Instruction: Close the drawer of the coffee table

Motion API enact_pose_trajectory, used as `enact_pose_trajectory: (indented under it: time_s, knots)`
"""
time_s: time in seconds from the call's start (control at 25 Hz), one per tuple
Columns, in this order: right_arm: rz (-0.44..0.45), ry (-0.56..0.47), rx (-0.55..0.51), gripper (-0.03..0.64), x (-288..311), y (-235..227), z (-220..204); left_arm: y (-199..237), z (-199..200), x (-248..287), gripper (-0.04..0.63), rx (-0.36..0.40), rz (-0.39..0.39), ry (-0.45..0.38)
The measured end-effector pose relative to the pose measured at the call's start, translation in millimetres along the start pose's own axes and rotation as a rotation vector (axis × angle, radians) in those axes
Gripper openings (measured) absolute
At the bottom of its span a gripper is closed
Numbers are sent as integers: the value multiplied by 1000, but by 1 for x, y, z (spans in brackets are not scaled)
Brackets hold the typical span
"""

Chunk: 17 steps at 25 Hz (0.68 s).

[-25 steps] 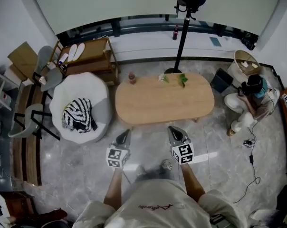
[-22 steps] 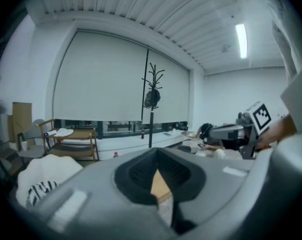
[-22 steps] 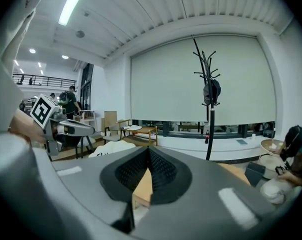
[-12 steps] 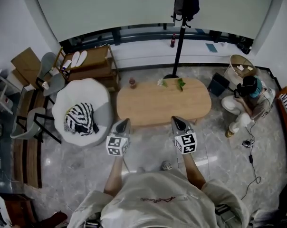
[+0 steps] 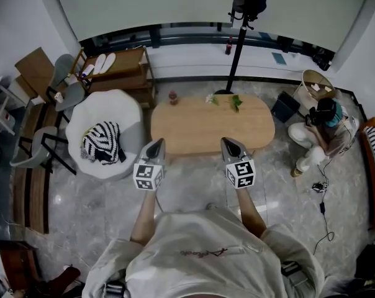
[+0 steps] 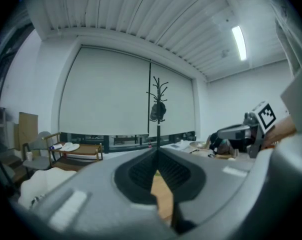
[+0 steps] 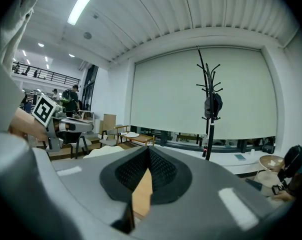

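The oval wooden coffee table [image 5: 212,126] stands in front of me on the marble floor. No drawer front shows along its near edge in the head view. My left gripper [image 5: 155,144] and right gripper [image 5: 230,144] are held side by side and level, their tips over the table's near edge in the picture. Both are shut with nothing between the fingers. In the left gripper view the dark pads [image 6: 141,173] meet at a point, with a strip of the tabletop [image 6: 161,194] below. The right gripper view shows the same closed pads [image 7: 161,170].
A white armchair [image 5: 107,113] with a striped cloth [image 5: 102,143] sits left of the table. A coat stand [image 5: 238,36] rises behind it. A person [image 5: 321,129] sits on the floor at right beside a basket [image 5: 315,82]. A small bottle [image 5: 172,97] and green sprigs [image 5: 236,102] rest on the table's far edge.
Both grippers have risen together, still shut and empty. In the head view their tips went from the floor in front of the table to its near edge.
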State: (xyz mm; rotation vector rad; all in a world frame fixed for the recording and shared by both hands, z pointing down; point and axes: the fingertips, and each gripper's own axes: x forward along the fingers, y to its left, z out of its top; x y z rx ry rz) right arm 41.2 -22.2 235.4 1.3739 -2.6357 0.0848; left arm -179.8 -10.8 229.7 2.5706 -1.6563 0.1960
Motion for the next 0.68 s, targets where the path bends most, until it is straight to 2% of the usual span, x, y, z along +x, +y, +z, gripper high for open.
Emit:
enact_pose_trajectory:
  time_s: [0.68]
  knots:
    - [39, 6, -1, 5, -1, 3, -7, -8, -10, -5, 2, 2, 28, 17]
